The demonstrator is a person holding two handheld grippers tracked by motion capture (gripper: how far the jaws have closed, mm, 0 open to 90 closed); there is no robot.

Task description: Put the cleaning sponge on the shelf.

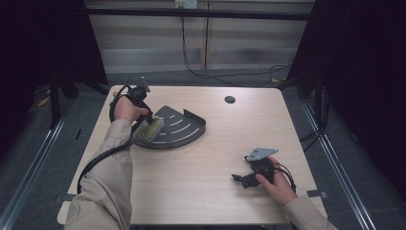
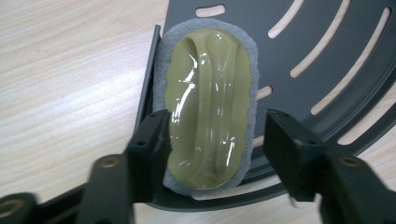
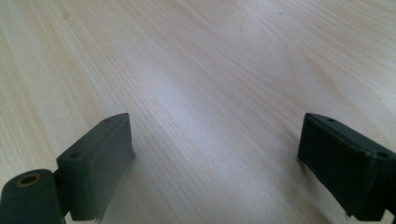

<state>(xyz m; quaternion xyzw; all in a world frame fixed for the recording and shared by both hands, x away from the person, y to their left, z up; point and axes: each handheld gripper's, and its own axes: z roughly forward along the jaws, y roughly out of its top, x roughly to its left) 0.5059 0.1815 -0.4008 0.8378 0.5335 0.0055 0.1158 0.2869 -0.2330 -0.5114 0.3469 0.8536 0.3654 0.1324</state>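
**High view: your left gripper at a sponge on a grey rack, your right gripper resting apart**

High view: You sit at a pale wooden table [image 1: 201, 167]. Your left hand [image 1: 125, 109] holds the left gripper [image 1: 149, 122] over the near left edge of a dark grey, quarter-round slotted rack [image 1: 184, 125]. An olive-green sponge [image 1: 147, 129] lies there, at the gripper's tip. Your right hand [image 1: 277, 182] holds the right gripper [image 1: 238, 178] low over bare table, well apart from the rack, pointing left.

Left gripper view: The sponge [image 2: 210, 107] has a glossy olive top and a grey fuzzy border. It lies on the rack [image 2: 327, 60], against the rack's raised side wall. The left gripper [image 2: 212, 140] straddles the sponge's near end. One jaw touches the sponge's side; the other stands a little clear of it, so the claw is open, not gripping.

Right gripper view: The right gripper [image 3: 215, 158] has its jaws spread wide, with bare wood grain between them.
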